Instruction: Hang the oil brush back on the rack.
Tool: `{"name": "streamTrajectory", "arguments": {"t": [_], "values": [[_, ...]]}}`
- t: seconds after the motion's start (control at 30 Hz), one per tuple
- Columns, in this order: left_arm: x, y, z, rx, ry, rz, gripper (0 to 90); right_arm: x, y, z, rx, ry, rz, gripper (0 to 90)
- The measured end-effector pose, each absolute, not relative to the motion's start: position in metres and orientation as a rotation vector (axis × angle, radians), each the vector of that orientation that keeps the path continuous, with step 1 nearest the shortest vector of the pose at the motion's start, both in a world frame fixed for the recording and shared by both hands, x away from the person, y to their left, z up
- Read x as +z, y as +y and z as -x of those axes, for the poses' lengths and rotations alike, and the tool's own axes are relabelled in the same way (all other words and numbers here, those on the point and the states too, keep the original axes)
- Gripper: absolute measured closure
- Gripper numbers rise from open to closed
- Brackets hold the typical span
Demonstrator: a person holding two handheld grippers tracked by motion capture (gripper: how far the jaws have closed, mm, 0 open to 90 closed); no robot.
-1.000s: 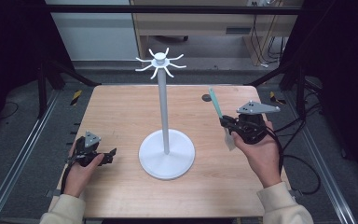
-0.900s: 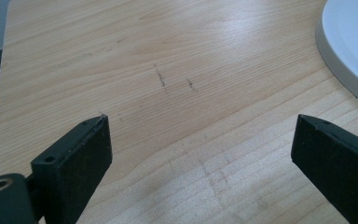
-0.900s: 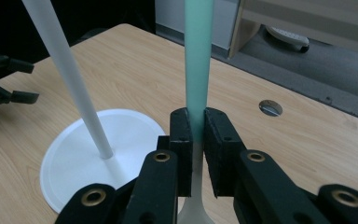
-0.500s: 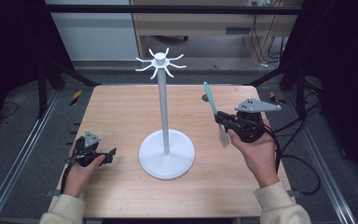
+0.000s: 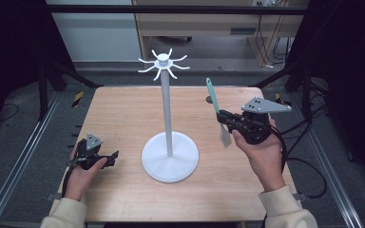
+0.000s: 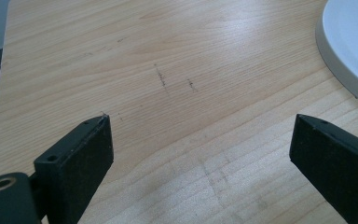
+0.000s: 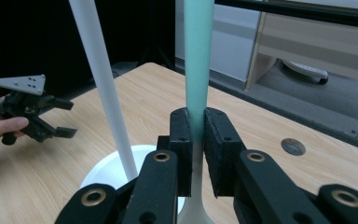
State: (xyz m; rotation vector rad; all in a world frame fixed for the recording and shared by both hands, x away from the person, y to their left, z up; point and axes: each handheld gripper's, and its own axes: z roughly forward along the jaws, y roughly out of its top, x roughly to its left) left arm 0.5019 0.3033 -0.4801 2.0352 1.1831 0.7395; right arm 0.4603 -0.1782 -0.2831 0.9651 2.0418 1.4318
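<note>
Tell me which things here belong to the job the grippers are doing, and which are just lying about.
In the job:
- right gripper, shut on the utensil
- teal-handled utensil, held upright above the table
- white hook stand, probably where it will hang

Lying about:
- left gripper, open, low over the wooden table
- round insert in the table
- yellow-and-black item beyond the table's left edge

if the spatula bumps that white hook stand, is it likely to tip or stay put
Probably stays put under a light bump: the white hook stand sits on a broad round base. A knock near the hooks is riskier, since the pole is tall and thin. The spatula looks light and stays straight, held upright in the right gripper, so a bump would likely be gentle.
</note>
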Motion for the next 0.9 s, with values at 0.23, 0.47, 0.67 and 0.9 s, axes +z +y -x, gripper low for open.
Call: {"name": "streamTrajectory", "arguments": {"t": [0.23, 0.47, 0.67, 0.9], "values": [[-0.480, 0.303, -0.502, 0.740, 1.182, -2.035, 5.6, -0.273, -0.174, -0.455, 1.475, 2.030, -0.935, 81.7], [-0.480, 0.303, -0.502, 0.741, 1.181, -2.036, 5.7, -0.266, -0.170, -0.451, 1.521, 2.023, -0.899, 81.7], [-0.481, 0.303, -0.502, 0.739, 1.180, -2.039, 5.7, -0.261, -0.169, -0.450, 1.558, 2.011, -0.887, 81.7], [-0.481, 0.303, -0.502, 0.738, 1.178, -2.040, 5.7, -0.254, -0.167, -0.449, 1.599, 2.001, -0.849, 81.6]]}}
